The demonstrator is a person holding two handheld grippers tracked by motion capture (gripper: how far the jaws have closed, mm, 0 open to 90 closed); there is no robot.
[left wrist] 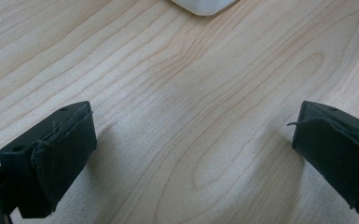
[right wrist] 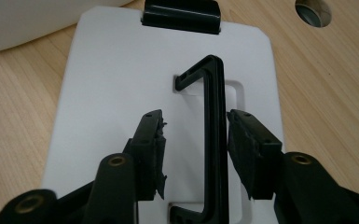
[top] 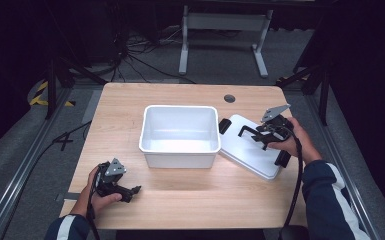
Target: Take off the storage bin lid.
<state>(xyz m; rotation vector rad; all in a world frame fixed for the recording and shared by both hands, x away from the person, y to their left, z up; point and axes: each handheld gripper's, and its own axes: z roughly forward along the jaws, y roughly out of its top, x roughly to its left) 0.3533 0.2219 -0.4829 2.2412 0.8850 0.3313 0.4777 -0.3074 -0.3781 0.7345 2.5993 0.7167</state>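
Observation:
An open white bin (top: 179, 159) stands in the middle of the wooden table. Its white lid (top: 240, 150) lies flat to the right of it, with a black handle (top: 250, 131) standing up on top. My right gripper (top: 262, 137) hangs over the lid. In the right gripper view, the right gripper (right wrist: 195, 128) is open with the handle (right wrist: 214, 116) between its jaws. The right jaw is close beside the bar and the left jaw stands clear of it. My left gripper (top: 135, 192) rests low at the front left, and its jaws (left wrist: 196, 154) stand wide open over bare wood.
Black latches (top: 224, 125) (top: 282, 159) sit at both ends of the lid. A round cable hole (top: 229, 98) is in the table behind the lid. A corner of the bin (left wrist: 205, 5) shows ahead of the left gripper. The table's right edge is close to the lid.

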